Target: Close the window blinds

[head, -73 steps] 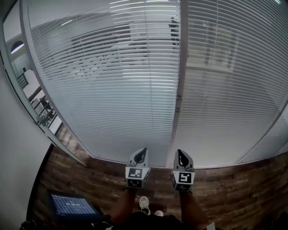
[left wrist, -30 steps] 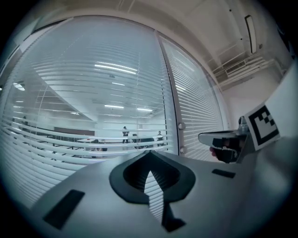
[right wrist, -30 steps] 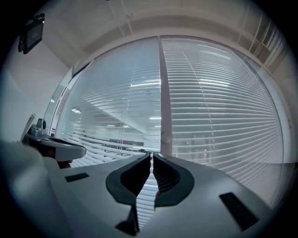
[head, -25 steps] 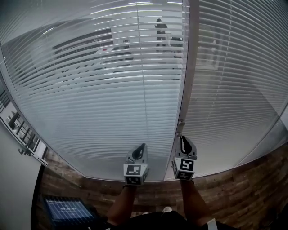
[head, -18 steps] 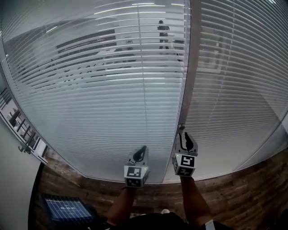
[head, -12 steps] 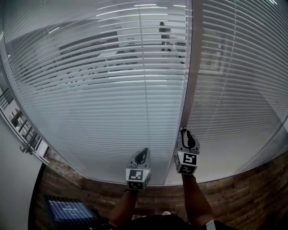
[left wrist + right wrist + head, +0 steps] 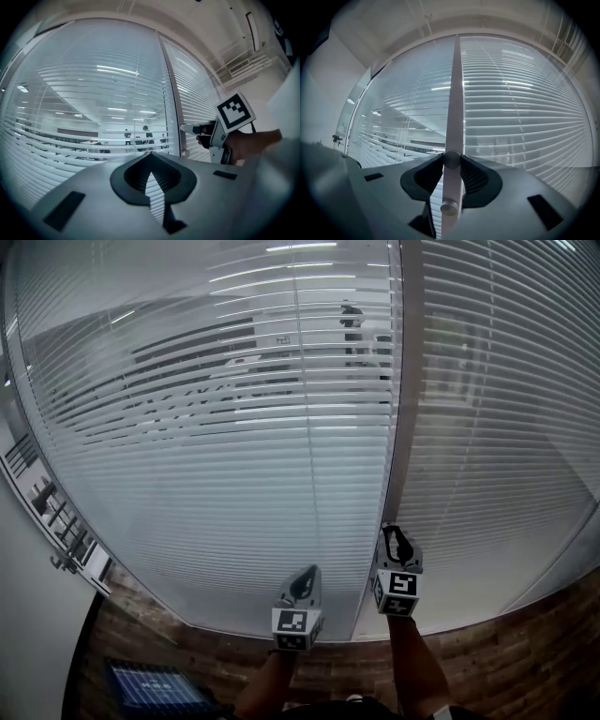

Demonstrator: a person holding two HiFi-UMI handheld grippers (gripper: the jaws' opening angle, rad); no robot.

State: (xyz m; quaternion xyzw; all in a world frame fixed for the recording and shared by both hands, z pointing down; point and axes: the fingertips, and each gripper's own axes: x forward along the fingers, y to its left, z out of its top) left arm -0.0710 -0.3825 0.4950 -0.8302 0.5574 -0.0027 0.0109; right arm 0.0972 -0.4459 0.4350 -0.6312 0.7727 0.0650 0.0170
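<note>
Slatted blinds (image 7: 234, 427) hang behind glass on both sides of a grey mullion (image 7: 398, 409). The left pane's slats are tilted part open, and a room shows through them. The right pane's slats (image 7: 497, 427) look flatter. My right gripper (image 7: 392, 531) is up against the mullion (image 7: 454, 93). Its jaws have just been opening, and a small round knob (image 7: 451, 159) sits between the tips. A second knob (image 7: 449, 207) lies lower on the mullion. My left gripper (image 7: 309, 570) is shut and empty, held lower and short of the glass. The left gripper view shows the right gripper (image 7: 186, 127) at the mullion.
Dark wood flooring (image 7: 487, 662) runs along the foot of the window. A device with a lit screen (image 7: 155, 688) lies at the lower left, next to a white wall (image 7: 28, 615). People (image 7: 352, 320) stand far off behind the glass.
My right gripper has moved forward to the mullion and its jaws have gone from shut to open around the knob. The left gripper has stayed about where it was.
</note>
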